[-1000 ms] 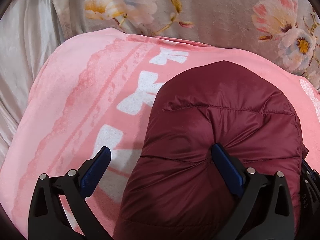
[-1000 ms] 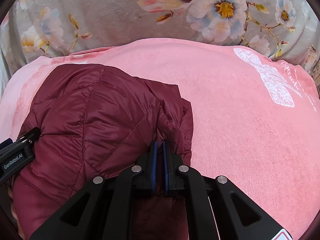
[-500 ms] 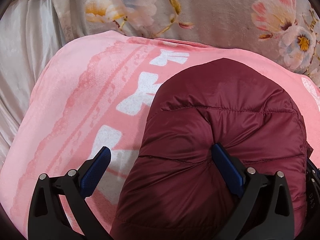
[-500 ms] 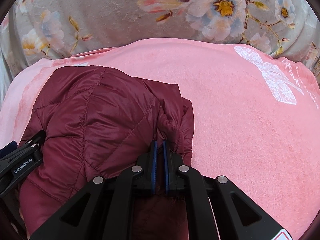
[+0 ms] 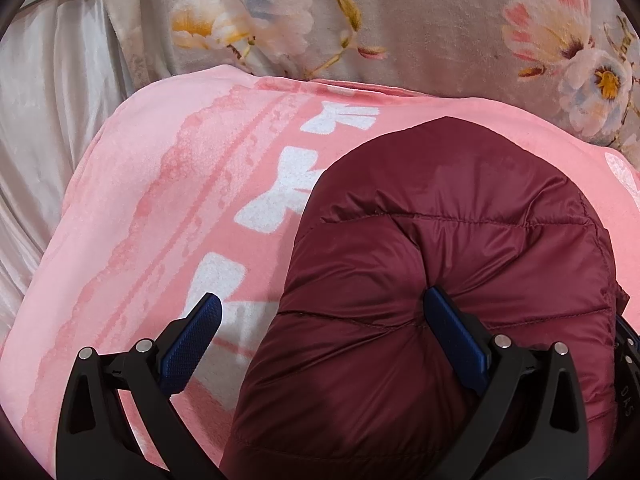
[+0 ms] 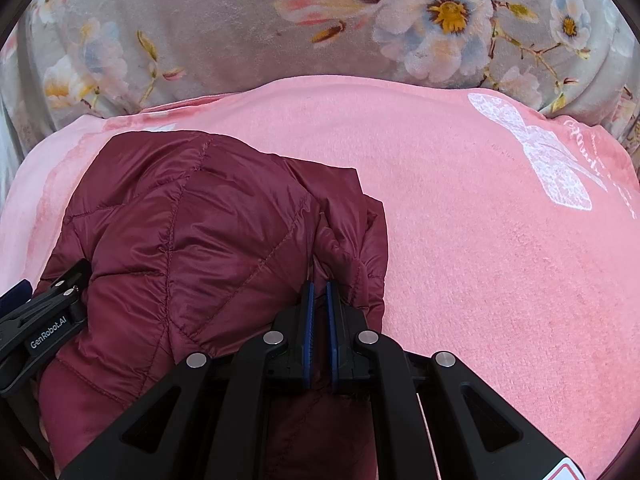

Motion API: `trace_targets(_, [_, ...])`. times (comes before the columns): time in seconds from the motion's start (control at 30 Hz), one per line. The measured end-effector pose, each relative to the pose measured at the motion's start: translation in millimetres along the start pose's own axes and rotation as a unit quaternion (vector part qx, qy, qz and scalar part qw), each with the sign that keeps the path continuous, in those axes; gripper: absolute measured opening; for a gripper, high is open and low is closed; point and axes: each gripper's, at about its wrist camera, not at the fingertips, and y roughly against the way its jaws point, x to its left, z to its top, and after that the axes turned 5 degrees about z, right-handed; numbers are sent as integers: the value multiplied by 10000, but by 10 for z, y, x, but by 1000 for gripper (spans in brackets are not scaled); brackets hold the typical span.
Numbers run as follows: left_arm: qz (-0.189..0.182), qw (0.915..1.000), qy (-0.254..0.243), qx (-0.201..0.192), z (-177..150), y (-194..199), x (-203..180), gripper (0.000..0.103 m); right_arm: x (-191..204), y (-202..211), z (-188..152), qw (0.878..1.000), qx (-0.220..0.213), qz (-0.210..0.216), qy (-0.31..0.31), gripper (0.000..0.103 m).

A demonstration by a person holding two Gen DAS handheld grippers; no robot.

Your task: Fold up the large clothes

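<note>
A dark red quilted puffer jacket (image 5: 460, 248) lies bunched on a pink blanket (image 5: 168, 208). In the left wrist view my left gripper (image 5: 320, 312) is open wide; its right finger (image 5: 452, 332) presses into the jacket's top, its left finger (image 5: 192, 336) hangs over the blanket. In the right wrist view the jacket (image 6: 192, 240) fills the left side and my right gripper (image 6: 319, 292) is shut on a fold at its right edge. The left gripper's body (image 6: 44, 328) shows at the far left, against the jacket.
A grey floral blanket (image 6: 280, 28) lies behind the pink blanket (image 6: 500, 260). Pale satin fabric (image 5: 44, 128) is at the far left of the left wrist view. White bow prints (image 5: 292, 192) mark the pink blanket beside the jacket.
Both views have shifted slightly; the jacket sits a little lower and closer in frame. Both grippers keep the same hold and opening.
</note>
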Motion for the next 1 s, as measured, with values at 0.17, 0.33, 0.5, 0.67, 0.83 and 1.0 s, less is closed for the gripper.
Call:
trace_targets(0.17, [-124,9998,-82,89,-74,292,123,98,-48,450,-90,9994,-229,134,221,22])
trace_targets(0.33, [-47,9982,-460,-392,-339,973,208,98,-61,1132,-417,9975,-505,315,376,48])
trace_targets(0.5, [-30,9971,-643,-404,-718,1451,261,98,-22,1706,-881,9941,-776,239,713,65])
trace_targets(0.67, [-145,9978,-633,-107,-1240,1647,321,98,-27,1962,-1379,9926,-710,135,978,72])
trace_targets(0.83, [-58,9981,-616,23,-1671,1748,379,98,-109,1988,-1767,9964,-268,278,757,73])
trace_targets(1.0, [-19,9983,-582,98,-1952,1797,369,98,-124,2061,-1878,9971,-266,228,682,73])
